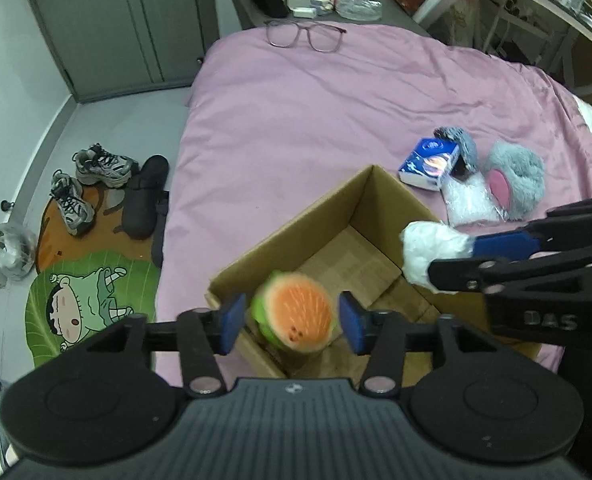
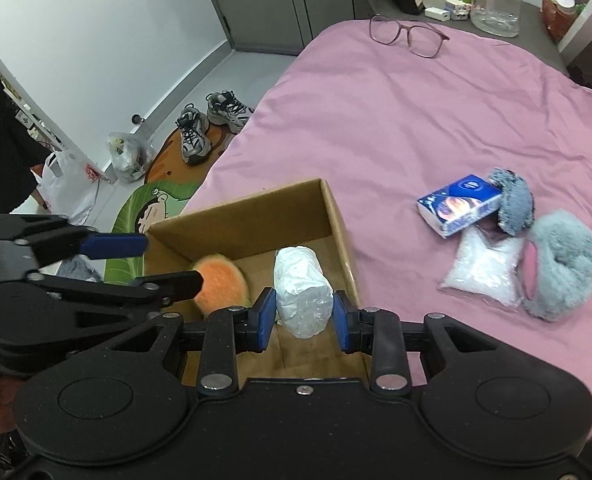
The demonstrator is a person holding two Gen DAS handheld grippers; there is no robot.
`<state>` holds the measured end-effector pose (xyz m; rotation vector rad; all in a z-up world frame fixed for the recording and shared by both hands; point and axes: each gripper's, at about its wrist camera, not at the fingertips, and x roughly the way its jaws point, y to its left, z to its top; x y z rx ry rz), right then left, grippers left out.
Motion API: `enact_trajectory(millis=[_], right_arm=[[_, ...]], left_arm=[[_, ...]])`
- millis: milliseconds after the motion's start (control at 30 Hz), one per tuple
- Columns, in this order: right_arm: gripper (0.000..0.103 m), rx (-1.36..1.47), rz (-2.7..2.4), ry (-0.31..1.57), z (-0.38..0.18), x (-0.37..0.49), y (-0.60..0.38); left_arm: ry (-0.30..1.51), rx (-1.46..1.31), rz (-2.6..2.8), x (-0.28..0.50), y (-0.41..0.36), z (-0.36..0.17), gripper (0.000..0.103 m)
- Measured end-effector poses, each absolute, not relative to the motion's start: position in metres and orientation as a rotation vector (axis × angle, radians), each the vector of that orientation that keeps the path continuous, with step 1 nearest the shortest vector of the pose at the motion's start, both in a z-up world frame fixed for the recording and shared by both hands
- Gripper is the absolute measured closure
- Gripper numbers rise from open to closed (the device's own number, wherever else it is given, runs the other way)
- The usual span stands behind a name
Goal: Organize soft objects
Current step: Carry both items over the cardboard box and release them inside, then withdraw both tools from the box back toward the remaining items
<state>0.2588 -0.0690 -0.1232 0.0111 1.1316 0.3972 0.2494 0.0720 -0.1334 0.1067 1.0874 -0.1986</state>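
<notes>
An open cardboard box [image 1: 296,216] [image 2: 256,216] sits on the pink bed near its front edge. My left gripper [image 1: 292,322] [image 2: 172,264] hangs over the box's near-left corner, open. A soft watermelon-slice toy [image 1: 296,312] [image 2: 220,280], blurred, sits between and below its blue pads with a gap on each side. My right gripper [image 2: 304,320] [image 1: 452,260] is over the right half of the box, shut on a white wrapped bundle [image 2: 302,288] [image 1: 428,244] that sticks out past its fingertips.
Right of the box lie a blue carton [image 1: 428,162], a clear bag of white filling [image 1: 468,200] and a grey plush with a pink patch [image 1: 516,184]. Glasses [image 1: 304,36] rest at the bed's far end. Shoes [image 1: 92,184] and a cartoon mat [image 1: 92,304] cover the floor at left.
</notes>
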Motion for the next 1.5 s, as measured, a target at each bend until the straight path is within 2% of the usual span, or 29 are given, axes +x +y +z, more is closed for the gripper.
enact_trajectory(millis=[267,667,767,867,1067,1400,1500], right_arm=[[0.072,-0.006,0.394,1.152,-0.134,0.268,-0.053],[0.07,-0.039,0.378,1.159,-0.154,0.274,-0.026],[0.059,-0.019,0.379,1.155,-0.155,0.275,-0.026],[0.058,-0.005,0.385,1.148,-0.152,0.275,-0.027],[0.049,0.021,0.39,1.119,-0.135,0.266,-0.042],[0.02,0.059,0.392,1.048,-0.098,0.24,-0.093],[0.015,0.067,0.373,1.028,-0.089,0.234,-0.109]], left_arm=[[1.044,0.055,-0.155,0.242,0.097,-0.119,0.045],[1.045,-0.012,-0.13,0.229,0.12,-0.132,0.045],[1.029,-0.053,-0.13,0.224,0.126,-0.134,0.045],[1.018,-0.073,-0.108,0.221,0.129,-0.134,0.045],[0.972,-0.047,-0.039,0.214,0.126,-0.126,0.044],[1.007,-0.085,-0.042,0.2,0.101,-0.11,0.045],[1.019,-0.101,-0.066,0.194,0.088,-0.103,0.044]])
